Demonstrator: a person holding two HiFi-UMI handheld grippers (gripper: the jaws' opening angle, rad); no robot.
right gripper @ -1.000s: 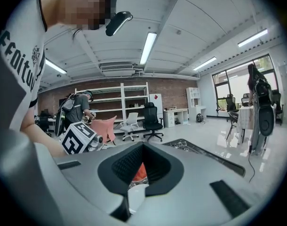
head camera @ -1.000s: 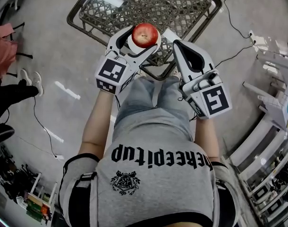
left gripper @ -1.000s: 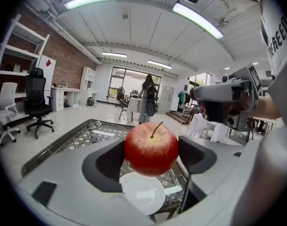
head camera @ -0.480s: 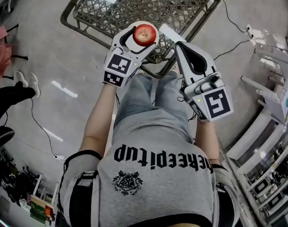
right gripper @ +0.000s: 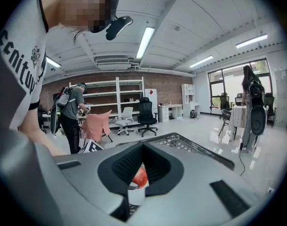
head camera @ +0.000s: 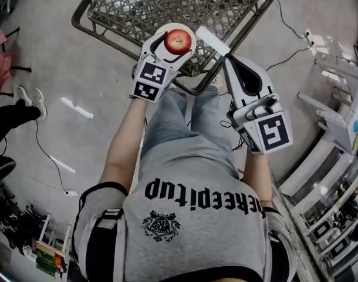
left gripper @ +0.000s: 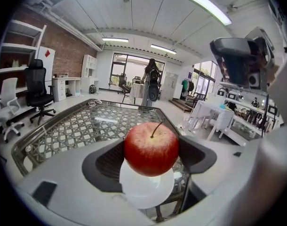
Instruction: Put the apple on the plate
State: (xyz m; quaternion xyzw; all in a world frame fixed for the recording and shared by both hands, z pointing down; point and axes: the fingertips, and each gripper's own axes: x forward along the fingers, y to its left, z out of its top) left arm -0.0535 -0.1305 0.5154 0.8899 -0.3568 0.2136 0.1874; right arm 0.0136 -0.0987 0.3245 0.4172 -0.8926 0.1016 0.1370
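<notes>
A red apple [head camera: 178, 40] with a stem sits between the white fingers of my left gripper [head camera: 174, 44], which is shut on it. The apple hangs over a small white plate [head camera: 174, 26] near the front edge of a glass lattice table [head camera: 138, 10]. In the left gripper view the apple [left gripper: 151, 148] covers the plate's [left gripper: 146, 192] far half; whether they touch I cannot tell. My right gripper [head camera: 229, 60] is shut and holds nothing, just right of the apple. Through a slit between its pads I see the apple [right gripper: 140, 177] and plate [right gripper: 135, 193].
The table has a dark metal frame [head camera: 249, 22]. Cables [head camera: 290, 28] trail on the grey floor to the right, near white racks [head camera: 343, 98]. Office chairs [left gripper: 37, 91] and desks stand beyond the table, and a person [right gripper: 70, 117] stands by a pink-draped chair.
My left gripper has carried the apple forward, farther over the table and onto the spot above the plate. The right gripper has shifted slightly forward and stays shut.
</notes>
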